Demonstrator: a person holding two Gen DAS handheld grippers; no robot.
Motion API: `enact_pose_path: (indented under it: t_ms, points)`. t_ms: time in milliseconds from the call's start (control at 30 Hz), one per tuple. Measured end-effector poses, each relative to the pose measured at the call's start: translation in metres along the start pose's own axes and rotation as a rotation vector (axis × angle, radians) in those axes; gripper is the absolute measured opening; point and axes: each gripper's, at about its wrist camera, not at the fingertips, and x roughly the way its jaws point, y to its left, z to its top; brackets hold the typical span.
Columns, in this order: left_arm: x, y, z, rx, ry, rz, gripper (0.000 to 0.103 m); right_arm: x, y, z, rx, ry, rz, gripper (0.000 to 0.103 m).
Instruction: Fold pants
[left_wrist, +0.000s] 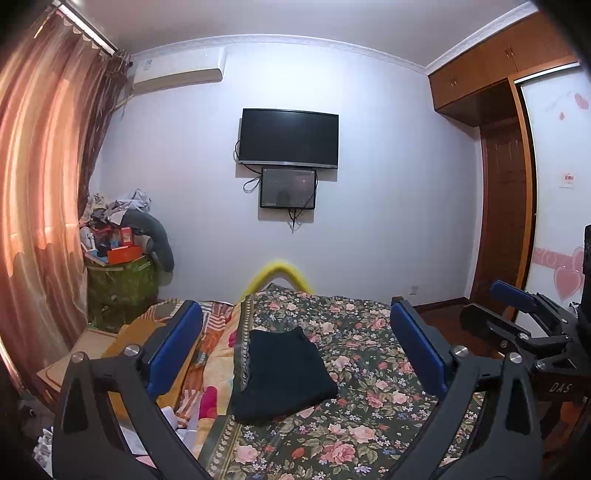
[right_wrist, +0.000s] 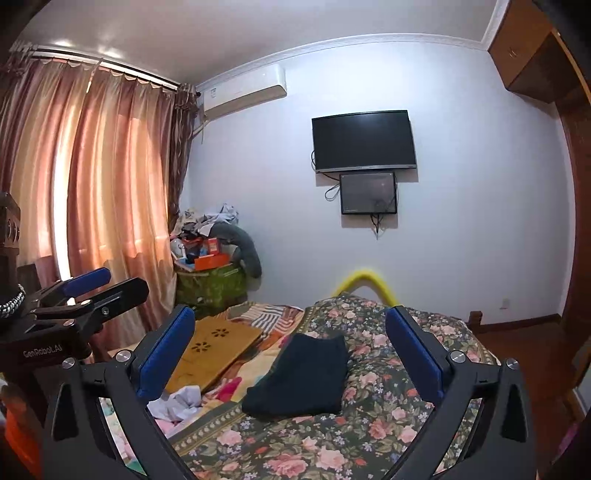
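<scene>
The black pants lie folded into a compact rectangle on the floral bedspread. In the left wrist view, my left gripper stands open around them from above and behind, its blue pads clear of the cloth. The right wrist view shows the same pants between the spread fingers of my right gripper, also open and holding nothing. Each gripper shows at the edge of the other's view: the right gripper and the left gripper.
A wooden lap tray and crumpled light cloth lie left of the pants on a patterned blanket. A yellow padded rail marks the bed's far end. A cluttered green basket stands by the curtain; a wardrobe stands at right.
</scene>
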Motion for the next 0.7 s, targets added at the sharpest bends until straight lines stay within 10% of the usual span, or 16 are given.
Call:
enact_pose_path:
  t_ms: [700]
  points:
    - [0.011, -0.002, -0.011, -0.006, 0.052, -0.011, 0.103, 0.005, -0.008, -0.008, 0.013, 0.047, 0.001, 0.103]
